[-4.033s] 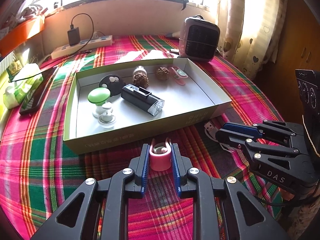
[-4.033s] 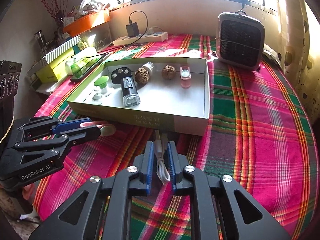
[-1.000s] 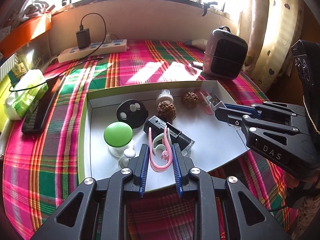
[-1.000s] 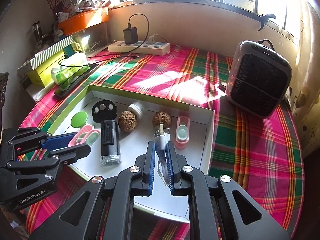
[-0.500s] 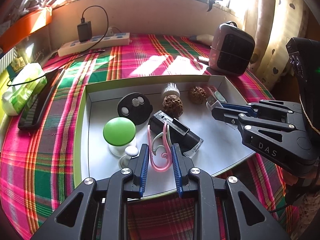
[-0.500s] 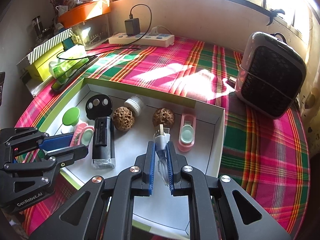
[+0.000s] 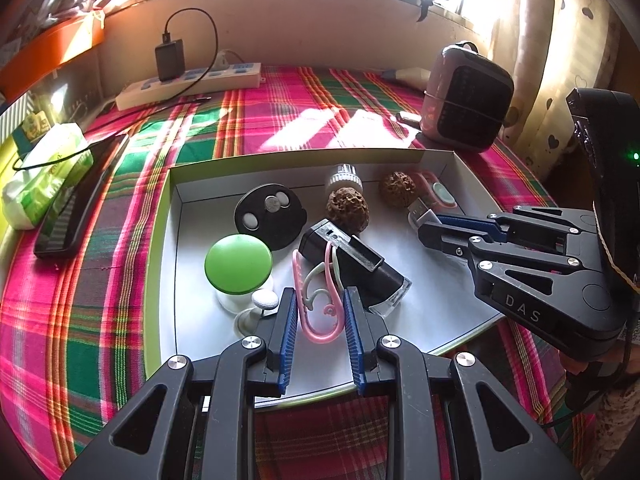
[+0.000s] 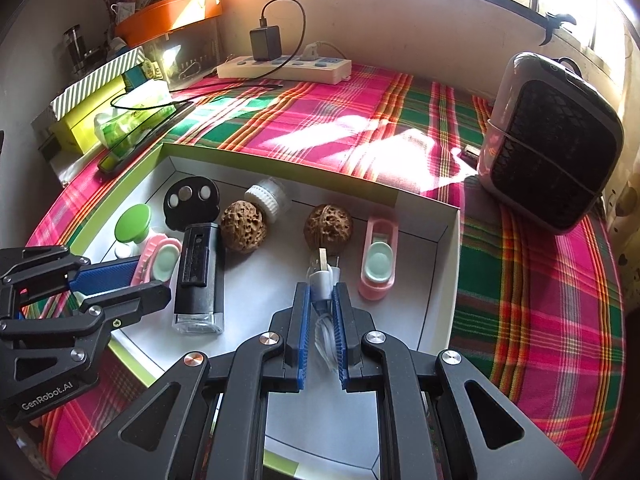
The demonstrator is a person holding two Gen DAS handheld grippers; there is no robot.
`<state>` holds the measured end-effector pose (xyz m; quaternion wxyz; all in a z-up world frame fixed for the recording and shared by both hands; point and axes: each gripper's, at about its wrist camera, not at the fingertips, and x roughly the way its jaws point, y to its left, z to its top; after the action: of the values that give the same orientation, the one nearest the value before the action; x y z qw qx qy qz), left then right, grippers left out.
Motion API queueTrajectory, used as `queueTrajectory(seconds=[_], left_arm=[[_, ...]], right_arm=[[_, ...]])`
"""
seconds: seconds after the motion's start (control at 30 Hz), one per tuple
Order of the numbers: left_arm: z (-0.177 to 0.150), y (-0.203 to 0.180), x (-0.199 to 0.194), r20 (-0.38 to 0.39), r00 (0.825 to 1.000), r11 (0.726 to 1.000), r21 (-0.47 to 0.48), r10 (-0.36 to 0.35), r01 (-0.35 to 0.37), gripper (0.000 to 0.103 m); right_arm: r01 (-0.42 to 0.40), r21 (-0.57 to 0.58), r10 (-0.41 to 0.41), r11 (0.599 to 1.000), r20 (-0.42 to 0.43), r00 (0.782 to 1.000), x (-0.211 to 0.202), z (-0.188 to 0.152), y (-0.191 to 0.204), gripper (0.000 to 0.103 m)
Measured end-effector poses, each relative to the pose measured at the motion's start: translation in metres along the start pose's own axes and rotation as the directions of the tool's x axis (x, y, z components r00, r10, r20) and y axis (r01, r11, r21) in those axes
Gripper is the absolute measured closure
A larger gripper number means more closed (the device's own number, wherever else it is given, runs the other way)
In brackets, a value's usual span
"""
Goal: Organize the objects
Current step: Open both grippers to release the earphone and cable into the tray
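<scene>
Your left gripper [image 7: 320, 316] is clamped on the light, springy pink clip [image 7: 318, 304]. Your right gripper [image 8: 320, 300] pinches the limp white cable [image 8: 322, 280] behind its stiff plug, at the frame's centre; grip there.

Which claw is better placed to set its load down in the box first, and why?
Probably the right claw: its cable hangs over bare box floor. The left claw holds the pink clip close over the black device, so it has less room.
</scene>
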<state>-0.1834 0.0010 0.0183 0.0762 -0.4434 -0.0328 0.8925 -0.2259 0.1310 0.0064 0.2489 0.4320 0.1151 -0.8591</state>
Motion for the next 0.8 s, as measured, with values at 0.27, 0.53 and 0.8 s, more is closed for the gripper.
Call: queueTrajectory(seconds=[0.27,0.53,0.8], left_arm=[[0.0008,-0.0003,0.0005,-0.003,1.0,1.0,-0.003,0.0,0.0,0.082],[0.0004,-0.0002,0.0011,-0.006,1.0,1.0,-0.002,0.002,-0.002,0.081],[0.0002,0.0008,0.0018,-0.009,1.0,1.0,-0.016,0.01,-0.01,0.074]], right_arm=[[-0.003,-0.008,0.003,1.0,-0.005,1.0,0.0005,-0.0008,0.0016,0.091],[-0.001,-0.008,0.001,1.0,-0.007,1.0,0.0005,-0.0014,0.0025,0.091],[0.005,-0.013,-0.005,1.0,-0.008,1.0,0.0,-0.0021,0.0047,0.089]])
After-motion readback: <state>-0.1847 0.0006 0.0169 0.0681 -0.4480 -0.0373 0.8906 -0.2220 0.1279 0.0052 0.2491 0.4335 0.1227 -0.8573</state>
